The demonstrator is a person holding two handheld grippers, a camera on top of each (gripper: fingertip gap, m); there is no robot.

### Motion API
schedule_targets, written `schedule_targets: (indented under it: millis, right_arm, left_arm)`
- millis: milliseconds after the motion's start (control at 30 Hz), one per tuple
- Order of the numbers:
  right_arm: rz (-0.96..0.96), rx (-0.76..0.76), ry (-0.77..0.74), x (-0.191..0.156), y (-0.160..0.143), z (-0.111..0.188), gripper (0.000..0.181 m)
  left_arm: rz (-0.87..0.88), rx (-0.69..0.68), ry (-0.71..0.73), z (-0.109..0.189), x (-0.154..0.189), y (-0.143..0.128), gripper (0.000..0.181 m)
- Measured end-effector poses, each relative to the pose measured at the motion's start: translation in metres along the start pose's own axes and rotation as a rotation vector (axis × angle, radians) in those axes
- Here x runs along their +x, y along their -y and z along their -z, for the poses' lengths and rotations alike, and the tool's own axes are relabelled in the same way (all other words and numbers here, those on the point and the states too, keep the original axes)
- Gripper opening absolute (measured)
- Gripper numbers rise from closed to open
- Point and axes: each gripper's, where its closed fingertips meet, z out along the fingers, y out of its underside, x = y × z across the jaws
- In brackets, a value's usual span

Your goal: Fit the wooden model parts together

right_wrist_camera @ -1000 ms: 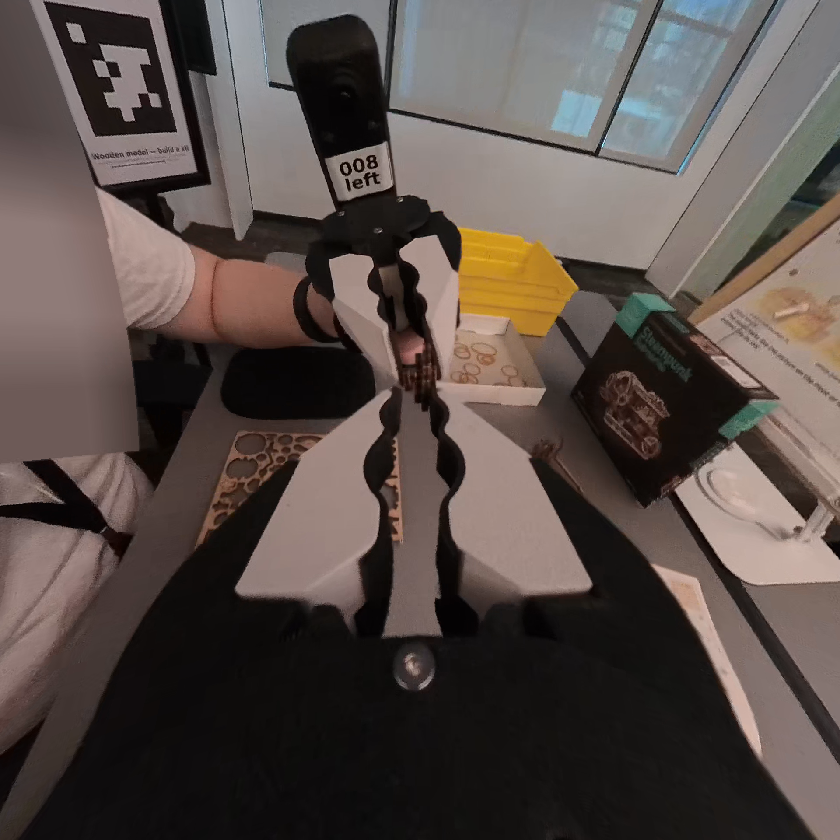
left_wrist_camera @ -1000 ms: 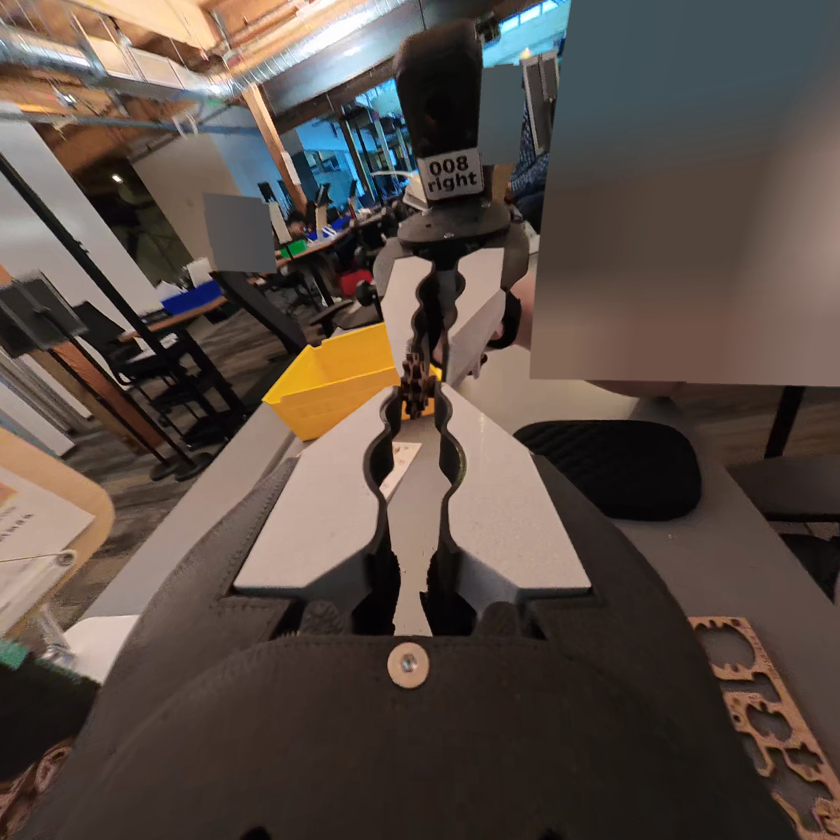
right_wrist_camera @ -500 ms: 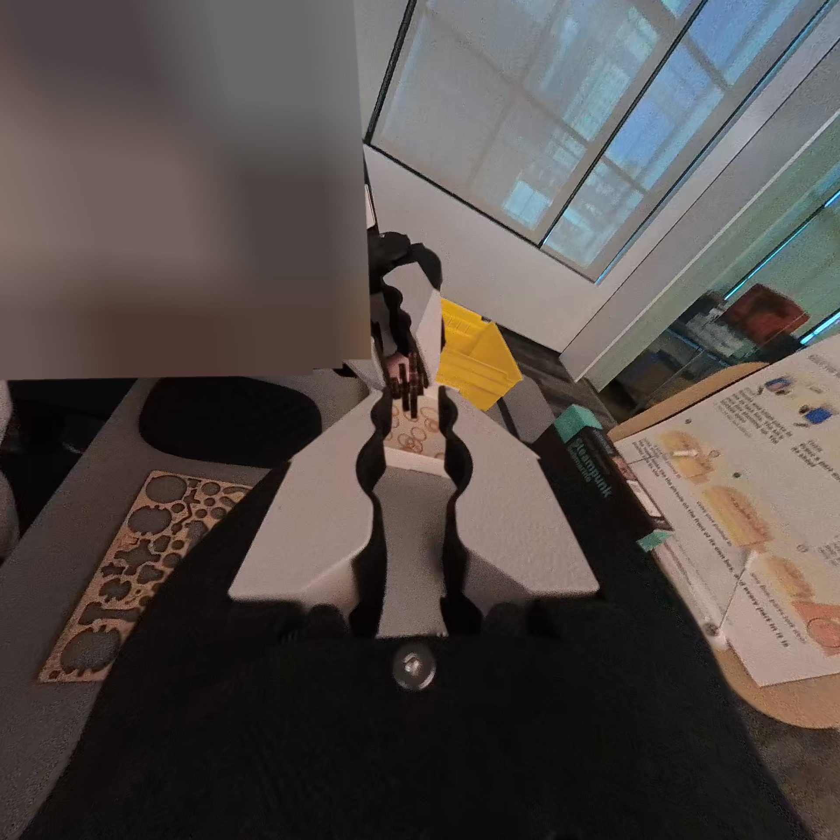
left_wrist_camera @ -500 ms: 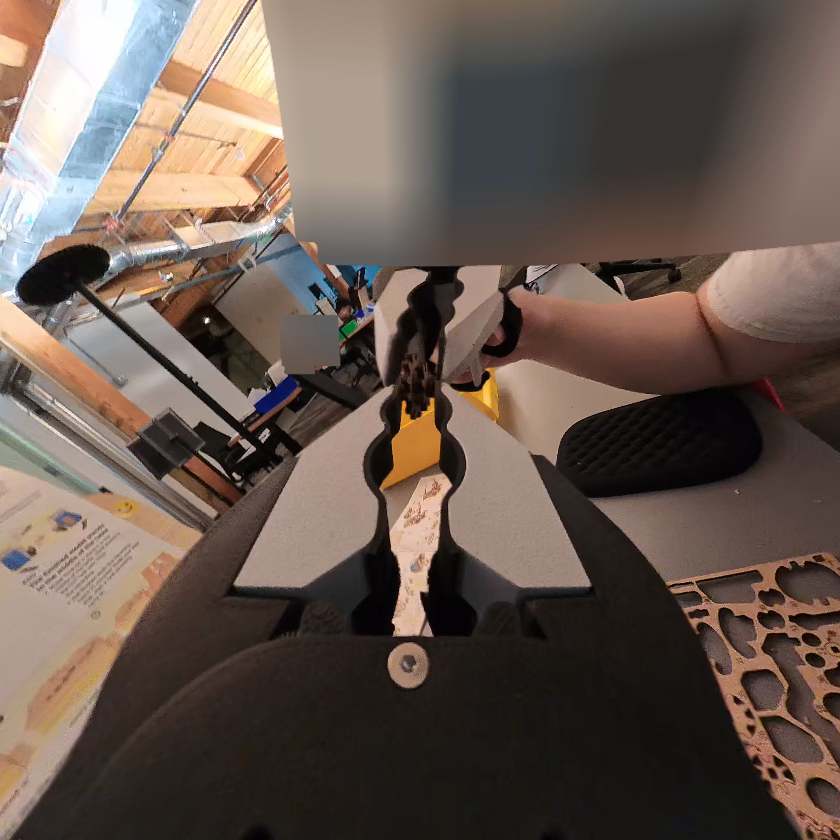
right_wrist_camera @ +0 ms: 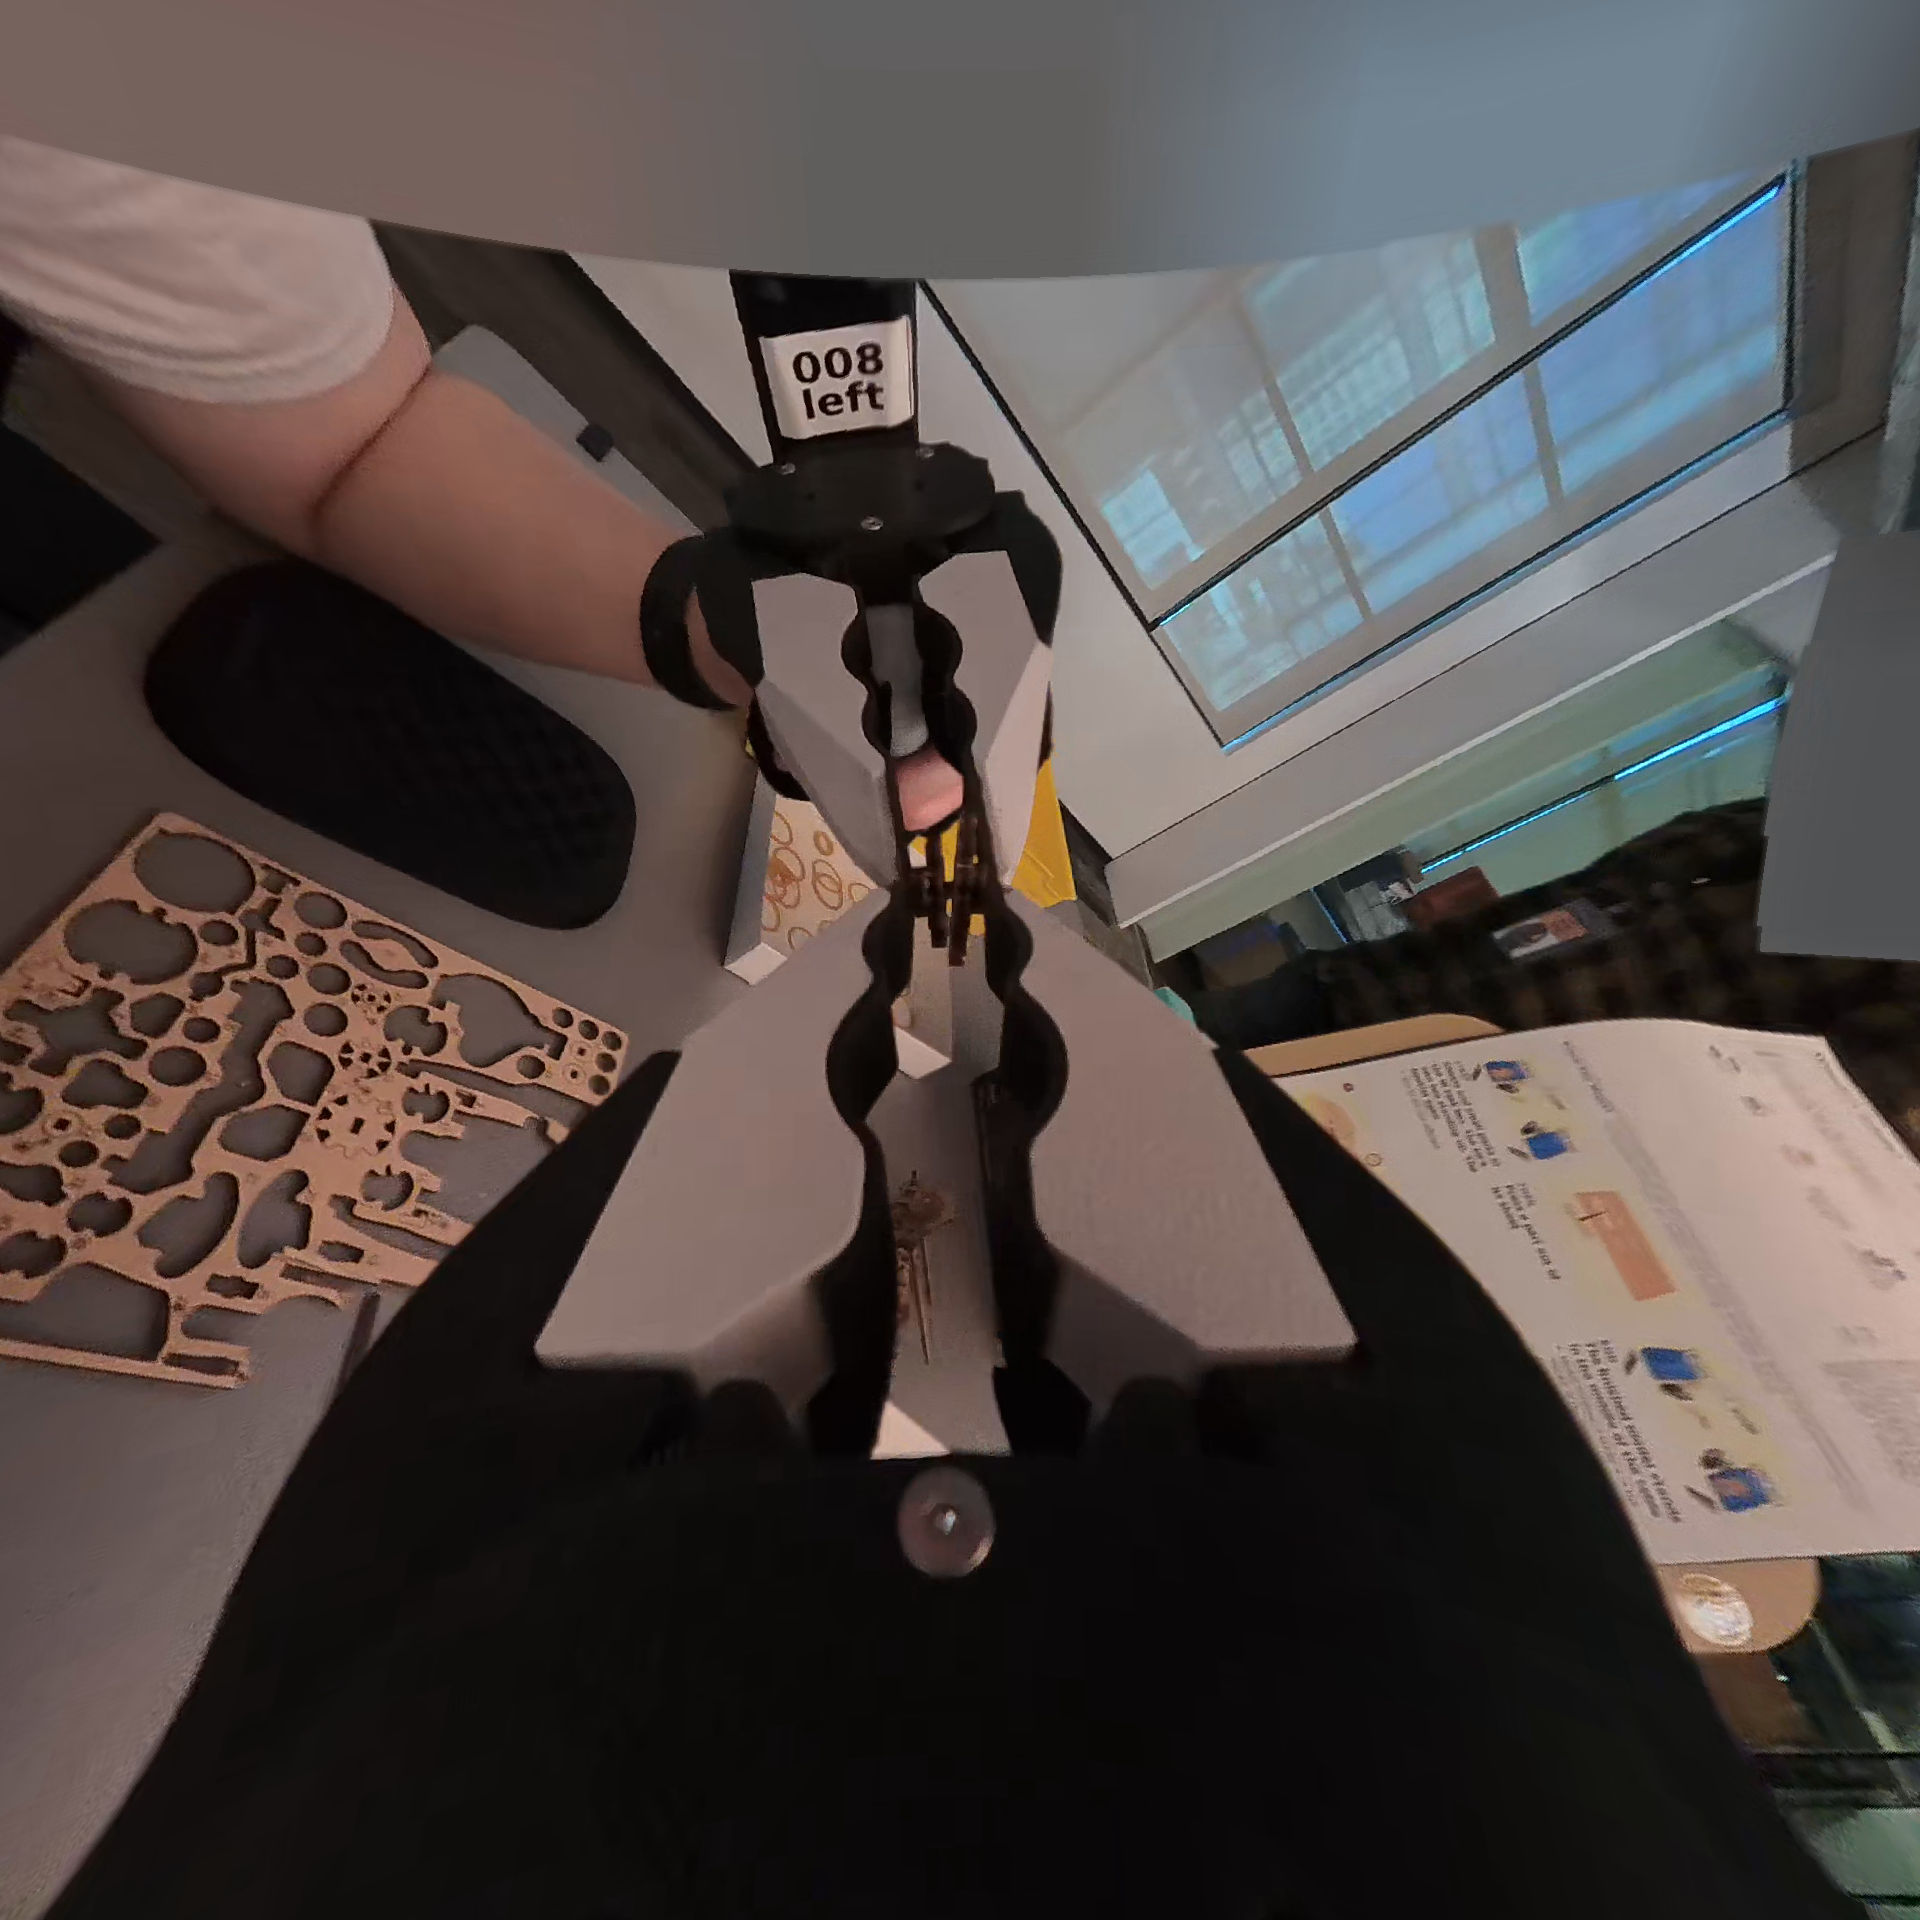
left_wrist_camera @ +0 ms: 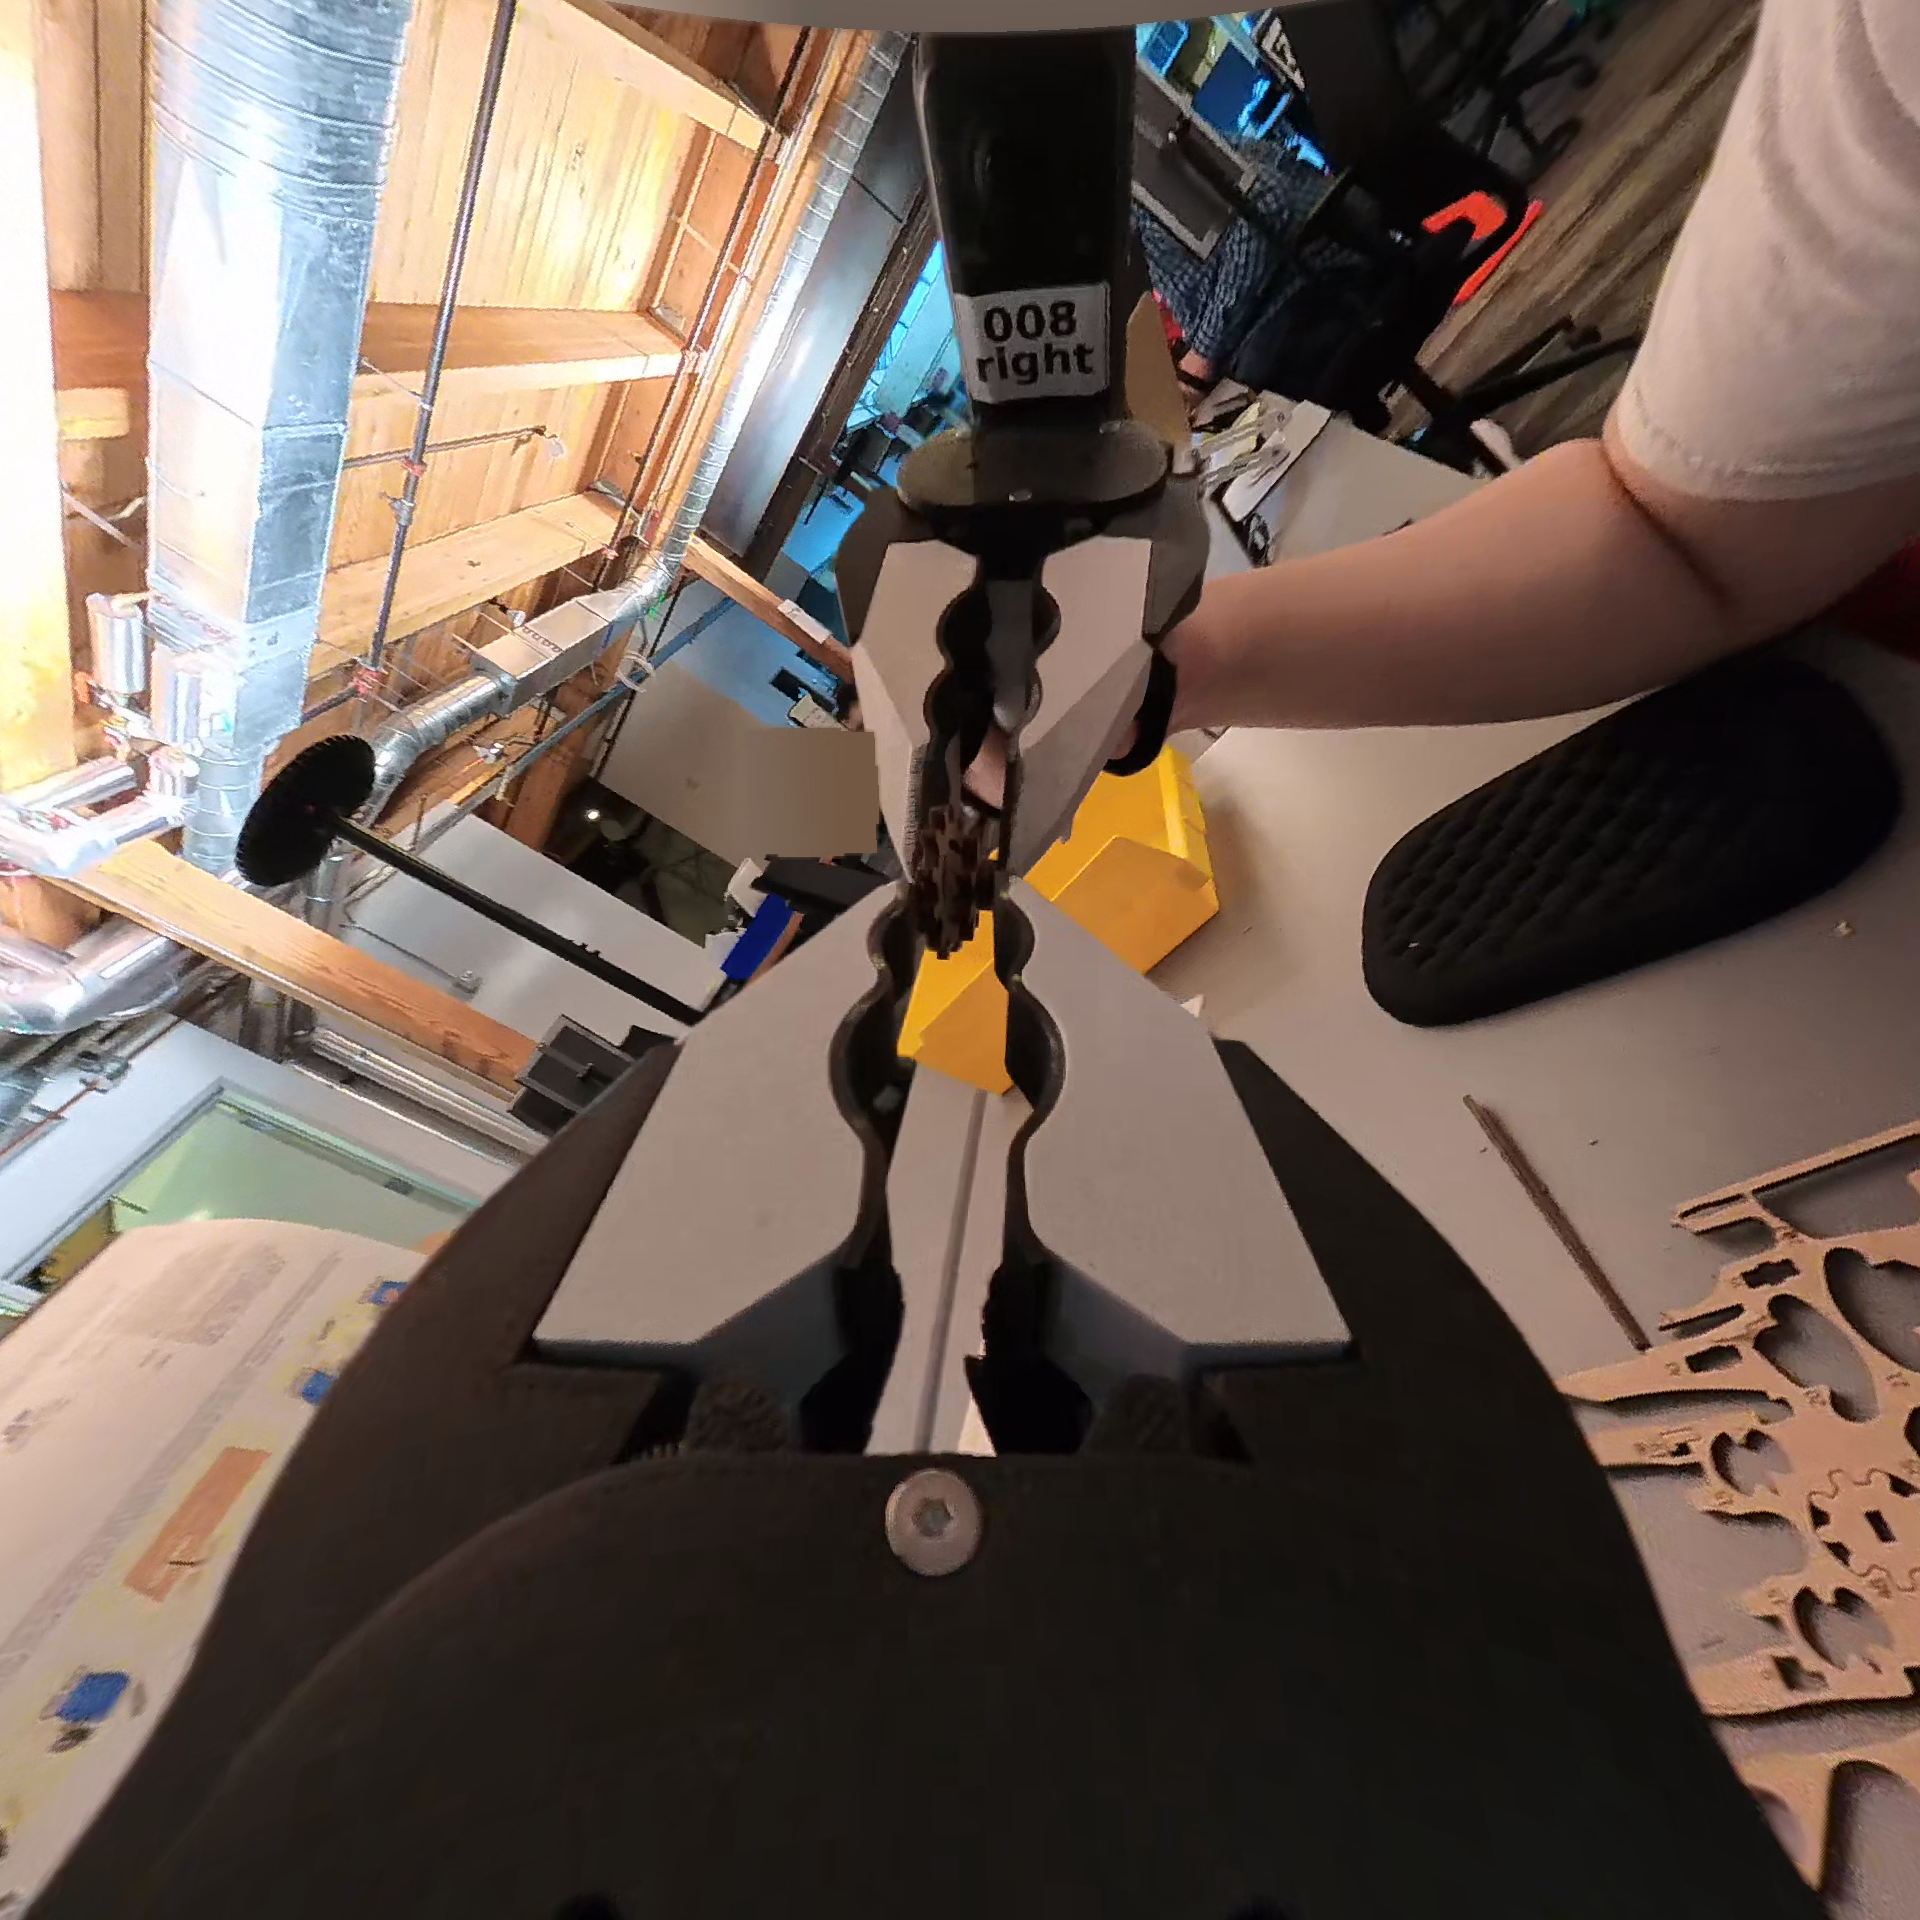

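Note:
A small dark wooden gear assembly (left_wrist_camera: 943,881) hangs in the air between my two grippers, which meet tip to tip. My left gripper (left_wrist_camera: 951,920) is shut on its near end. My right gripper (left_wrist_camera: 964,816) faces it and is shut on the far end. In the right wrist view the same assembly (right_wrist_camera: 948,896) sits between my right gripper (right_wrist_camera: 945,930) and the left gripper (right_wrist_camera: 940,847). It looks like several thin toothed discs stacked side by side. How the pieces join is hidden by the fingers.
On the grey table (left_wrist_camera: 1351,1060) lie a laser-cut wooden sheet (right_wrist_camera: 239,1091), a black pad (left_wrist_camera: 1621,842), a thin rod (left_wrist_camera: 1548,1216), a yellow bin (left_wrist_camera: 1101,894) and a white tray with ring parts (right_wrist_camera: 810,883). An instruction sheet (right_wrist_camera: 1558,1247) lies to one side. The person's forearm (left_wrist_camera: 1455,623) reaches across. Only a small space, under 4 cm, lies between the two pairs of fingers.
Both grippers have rolled and tipped upward together, still shut on the assembly between them. The views now show more ceiling and window and less table.

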Motion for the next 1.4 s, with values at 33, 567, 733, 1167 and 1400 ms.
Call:
schedule_targets:
  millis: [33,567,733,1167,1400]
  right_arm:
    - [0.011,-0.007,0.003,-0.001,0.0,0.0,0.012]
    - [-0.202,-0.005,0.146,-0.01,-0.019,-0.003,0.013]
    - [-0.168,-0.036,0.136,-0.012,-0.021,-0.004,0.013]
    - [-0.267,-0.022,0.159,-0.011,-0.025,-0.006,0.011]
    - [-0.429,0.026,0.183,-0.002,-0.031,-0.006,0.014]
  left_arm:
    - [-0.022,-0.011,0.005,0.0,0.001,0.0,0.012]
    - [0.096,-0.115,-0.106,0.0,0.012,-0.015,0.011]
    - [0.124,-0.131,-0.136,0.0,0.013,-0.018,0.011]
    - [0.3,-0.104,-0.198,0.002,0.011,-0.021,0.012]
    - [0.539,-0.073,-0.206,-0.002,0.003,-0.027,0.011]
